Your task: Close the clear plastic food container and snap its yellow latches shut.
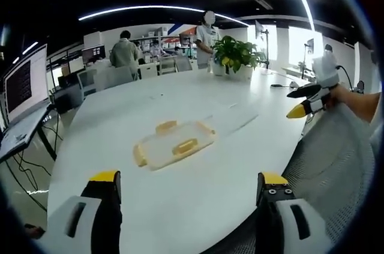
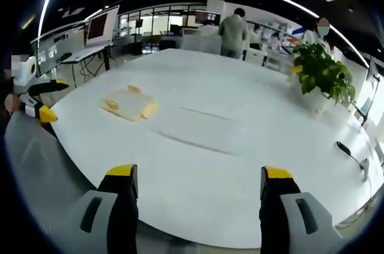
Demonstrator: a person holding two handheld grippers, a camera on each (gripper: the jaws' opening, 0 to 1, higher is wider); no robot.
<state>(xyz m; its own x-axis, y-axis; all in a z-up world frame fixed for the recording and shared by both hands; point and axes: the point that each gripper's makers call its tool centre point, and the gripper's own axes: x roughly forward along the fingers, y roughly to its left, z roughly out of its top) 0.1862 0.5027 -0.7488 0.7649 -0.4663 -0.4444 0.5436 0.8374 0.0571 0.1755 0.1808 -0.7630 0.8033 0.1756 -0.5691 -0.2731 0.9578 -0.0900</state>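
White tabletop (image 1: 180, 206) spreads wide and oval under both cameras. In the left gripper view, going left to right: a monitor (image 1: 25, 86) on a side desk at the far left, a person in a grey-green top (image 1: 125, 51) behind the table's far end, a second person in white (image 1: 206, 36) beside a leafy potted plant (image 1: 237, 56) standing on the far part of the table, then the right gripper (image 1: 304, 102) coming in from the right edge, held in a hand above a grey mesh chair back (image 1: 336, 158).

Near the table's middle lies the clear plastic container (image 1: 174, 145), flat and low, with yellow latches (image 1: 166, 126) along its edges. Its long axis runs from lower left to upper right in this view. Nothing stands between it and the left gripper (image 1: 189, 185), whose yellow-tipped jaws are spread wide apart and hold nothing, well short of the container.

In the right gripper view the left gripper appears at the left edge, the container sits left of centre, and the plant stands at the right. The right gripper's own jaws are likewise wide apart and empty above the table's near edge.
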